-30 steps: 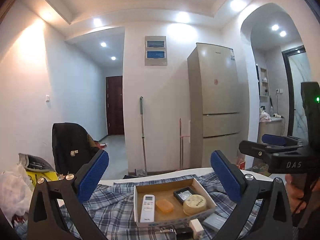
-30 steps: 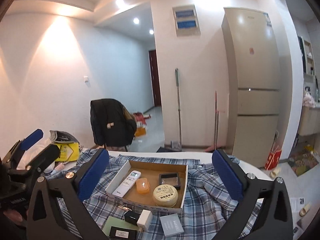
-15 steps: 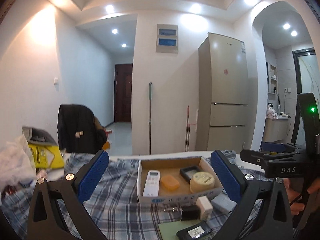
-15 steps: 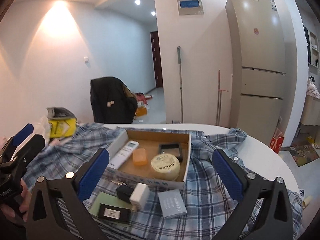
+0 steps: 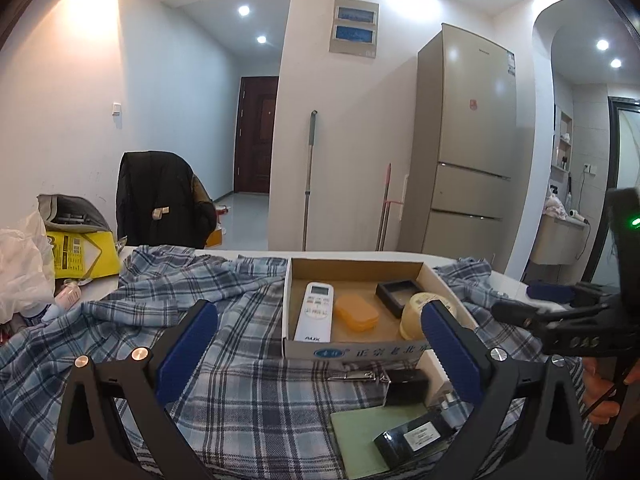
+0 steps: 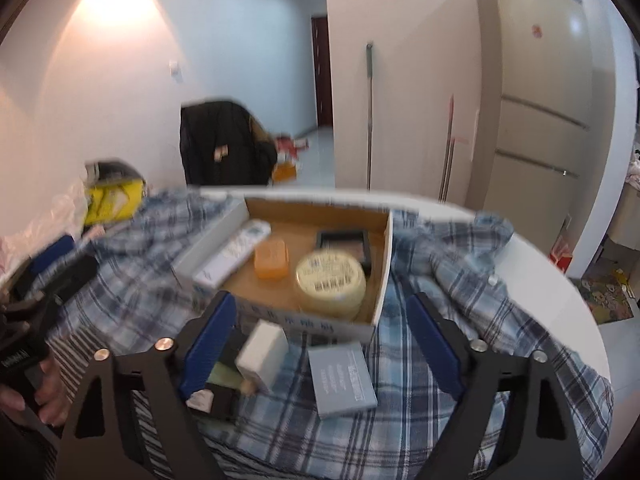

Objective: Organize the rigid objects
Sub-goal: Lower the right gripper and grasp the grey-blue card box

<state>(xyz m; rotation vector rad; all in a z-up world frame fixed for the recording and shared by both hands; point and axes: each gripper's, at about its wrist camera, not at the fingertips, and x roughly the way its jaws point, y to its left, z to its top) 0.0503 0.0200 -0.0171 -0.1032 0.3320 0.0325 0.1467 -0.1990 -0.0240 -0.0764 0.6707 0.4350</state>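
Risks knocking the white adapter (image 6: pixel 262 350) just before the cardboard box (image 6: pixel 382 276) if right gripper (image 6: pixel 320 340) (spread, just been narrowing, nothing pinched) descends off-centre.

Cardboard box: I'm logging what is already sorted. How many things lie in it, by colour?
White remote: 1
Orange case: 1
Black tray: 1
Cream round tin: 1
Total in the cardboard box: 4

White table (image 5: pixel 508 280) (plaid cloth (image 5: pixel 240 400) over it)
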